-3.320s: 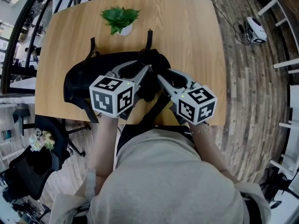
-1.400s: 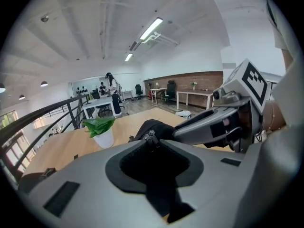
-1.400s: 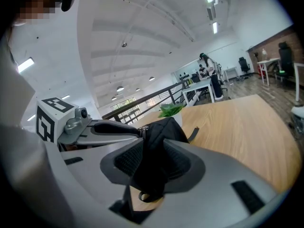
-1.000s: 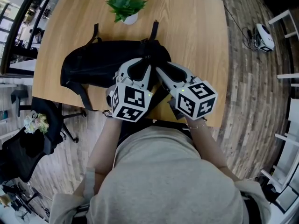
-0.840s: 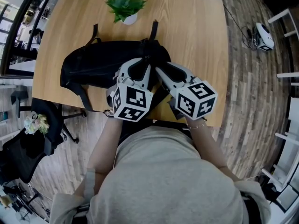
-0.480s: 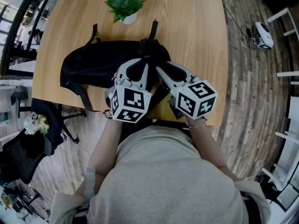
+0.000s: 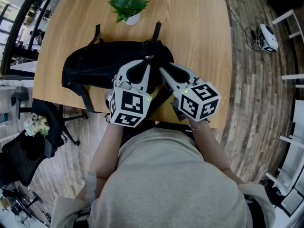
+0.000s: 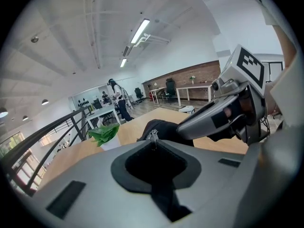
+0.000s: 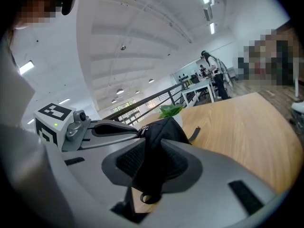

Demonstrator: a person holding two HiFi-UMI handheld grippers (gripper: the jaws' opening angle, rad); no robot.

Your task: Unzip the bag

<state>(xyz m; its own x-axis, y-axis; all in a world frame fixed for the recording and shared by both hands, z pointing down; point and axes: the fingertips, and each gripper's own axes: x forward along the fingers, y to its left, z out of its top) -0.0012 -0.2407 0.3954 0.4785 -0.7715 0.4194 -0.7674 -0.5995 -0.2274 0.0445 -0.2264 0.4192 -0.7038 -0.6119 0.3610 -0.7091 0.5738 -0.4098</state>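
Note:
A black backpack lies across the wooden table. My left gripper reaches to the bag's right end. In the left gripper view its jaws are closing, and the tips pinch a small metal zipper pull that sticks up from the bag. My right gripper sits just beside it, to the right. Its jaws are closing too, with a bunched fold of black bag fabric squeezed between the pads. A strap loop hangs below them.
A small potted green plant stands behind the bag near the table's far edge. Two black straps lie on the wood beyond the bag. The table's near edge is right under my grippers. An office chair stands on the floor at left.
The left gripper has rolled slightly, its marker cube shifting left, and its jaws have narrowed onto the zipper pull. The right gripper has stayed on the bag fabric.

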